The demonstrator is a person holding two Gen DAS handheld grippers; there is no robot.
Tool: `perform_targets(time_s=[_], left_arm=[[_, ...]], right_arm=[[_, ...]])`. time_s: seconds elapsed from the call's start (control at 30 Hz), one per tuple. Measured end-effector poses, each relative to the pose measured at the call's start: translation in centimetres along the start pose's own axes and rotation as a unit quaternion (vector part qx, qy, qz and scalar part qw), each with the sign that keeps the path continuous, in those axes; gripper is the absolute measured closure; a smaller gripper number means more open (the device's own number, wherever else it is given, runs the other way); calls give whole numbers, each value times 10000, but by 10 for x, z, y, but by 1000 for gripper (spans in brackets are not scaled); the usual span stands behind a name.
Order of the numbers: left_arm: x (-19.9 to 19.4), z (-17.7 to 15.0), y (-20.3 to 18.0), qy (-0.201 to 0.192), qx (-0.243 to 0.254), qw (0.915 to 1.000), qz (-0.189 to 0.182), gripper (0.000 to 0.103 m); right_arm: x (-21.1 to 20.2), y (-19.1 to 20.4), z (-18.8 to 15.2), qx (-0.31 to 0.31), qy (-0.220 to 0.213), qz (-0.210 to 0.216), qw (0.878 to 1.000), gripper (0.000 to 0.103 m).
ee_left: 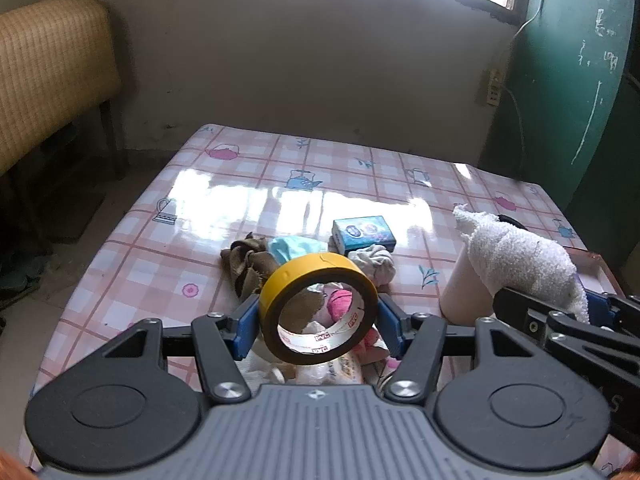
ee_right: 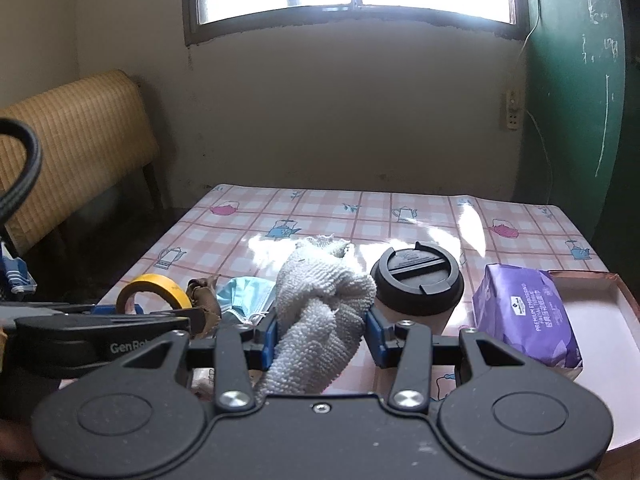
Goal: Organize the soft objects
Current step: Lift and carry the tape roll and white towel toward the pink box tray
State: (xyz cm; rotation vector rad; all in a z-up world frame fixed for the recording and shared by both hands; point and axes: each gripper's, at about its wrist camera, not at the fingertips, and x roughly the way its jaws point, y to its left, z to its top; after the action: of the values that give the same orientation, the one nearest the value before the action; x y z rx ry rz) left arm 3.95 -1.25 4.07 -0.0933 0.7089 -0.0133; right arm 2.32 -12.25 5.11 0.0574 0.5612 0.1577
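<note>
Towel [ee_right: 320,312], white terry, is hanging bunched between the blue pads of the right tool [ee_right: 322,330], which is gripping it above the table [ee_right: 332,216]; its loose end is draping back toward the tool body. Just ahead-right of this tool a cup with a black lid [ee_right: 418,284] is standing upright, and further right a purple tissue pack [ee_right: 524,312] is lying in a shallow tray [ee_right: 616,300].

Left tool [ee_left: 318,322] is clamping a yellow tape roll [ee_left: 318,306], tilted, with its hole facing the camera. Directly ahead of it a brown cloth [ee_left: 248,264], a blue face mask [ee_left: 288,250], a grey-white rag [ee_left: 374,264] and a small blue box [ee_left: 364,232] are lying close together. Pink fabric [ee_left: 340,304] is showing through the roll's hole.
</note>
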Motion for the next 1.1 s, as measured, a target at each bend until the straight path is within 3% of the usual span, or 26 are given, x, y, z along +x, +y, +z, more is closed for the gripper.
perform_targets(time_s=[1.1], left_arm=[[0,7,-59,-97,495,9976,-483,41]], right_arm=[[-20,-52,6,352,-146,-483,9981,50]])
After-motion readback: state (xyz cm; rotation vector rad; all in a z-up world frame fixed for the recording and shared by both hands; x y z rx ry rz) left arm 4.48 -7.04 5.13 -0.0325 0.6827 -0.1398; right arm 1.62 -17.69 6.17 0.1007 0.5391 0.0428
